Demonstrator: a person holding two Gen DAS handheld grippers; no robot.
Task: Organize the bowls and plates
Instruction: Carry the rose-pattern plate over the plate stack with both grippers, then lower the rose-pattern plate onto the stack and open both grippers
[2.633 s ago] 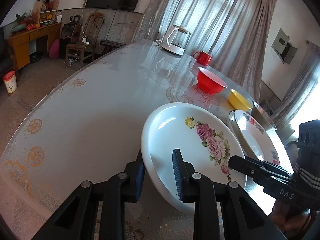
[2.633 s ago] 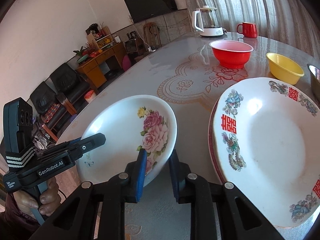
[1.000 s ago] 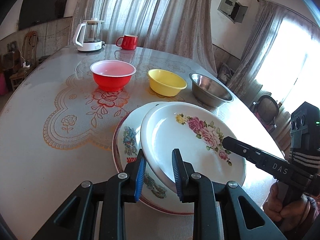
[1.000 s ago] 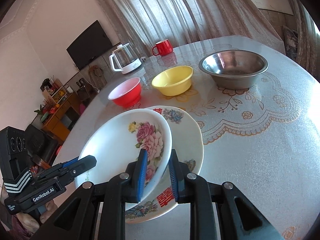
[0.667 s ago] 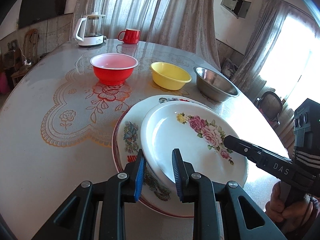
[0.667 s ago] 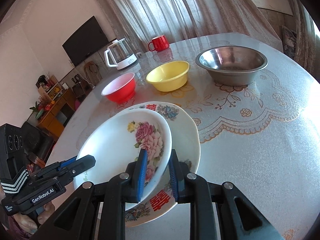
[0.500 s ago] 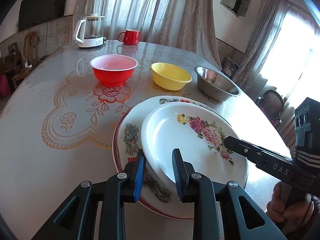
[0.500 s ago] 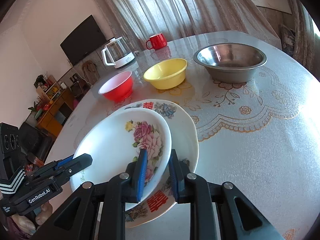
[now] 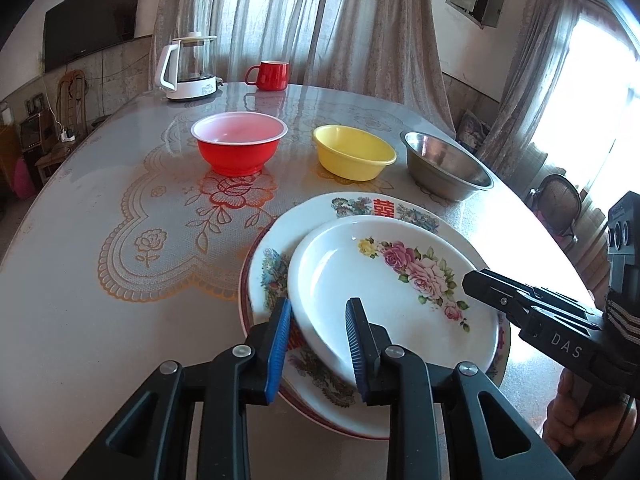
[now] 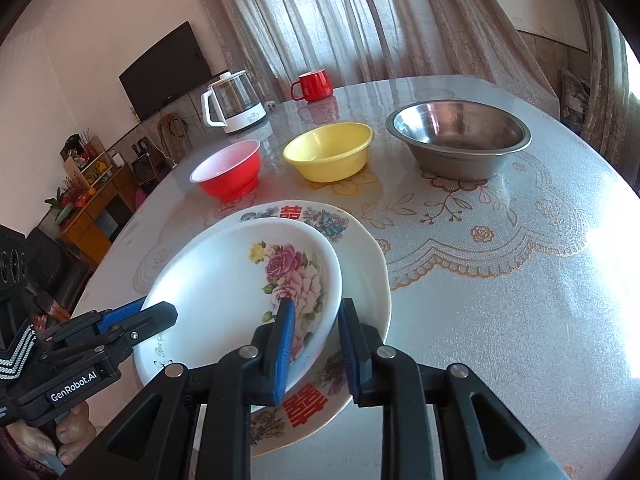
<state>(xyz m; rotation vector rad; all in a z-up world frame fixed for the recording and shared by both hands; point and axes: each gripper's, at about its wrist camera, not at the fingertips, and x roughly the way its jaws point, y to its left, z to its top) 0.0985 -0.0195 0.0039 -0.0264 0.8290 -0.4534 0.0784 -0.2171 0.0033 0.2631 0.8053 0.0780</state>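
Observation:
A white rose-patterned plate [image 9: 380, 280] [image 10: 240, 288] lies on a larger plate with red characters [image 9: 272, 256] [image 10: 360, 264] at the near side of the table. My left gripper [image 9: 318, 332] is shut on the rose plate's near left rim, which passes between its blue pads. My right gripper [image 10: 316, 332] grips the opposite rim; its jaws are opening, with the rim still between the pads. Each gripper also shows in the other's view: the right gripper [image 9: 472, 280] and the left gripper [image 10: 160, 312].
Behind the plates stand a red bowl [image 9: 240, 144], a yellow bowl [image 9: 354, 152] and a steel bowl [image 9: 446, 164] in a row. A glass kettle [image 9: 188, 68] and a red mug [image 9: 270, 75] sit at the far edge. A chair [image 9: 556, 200] stands past the table's right edge.
Both grippers carried the rose plate from beside the large plate to above it. Over the last second it settled a little lower on that plate; the grippers barely moved.

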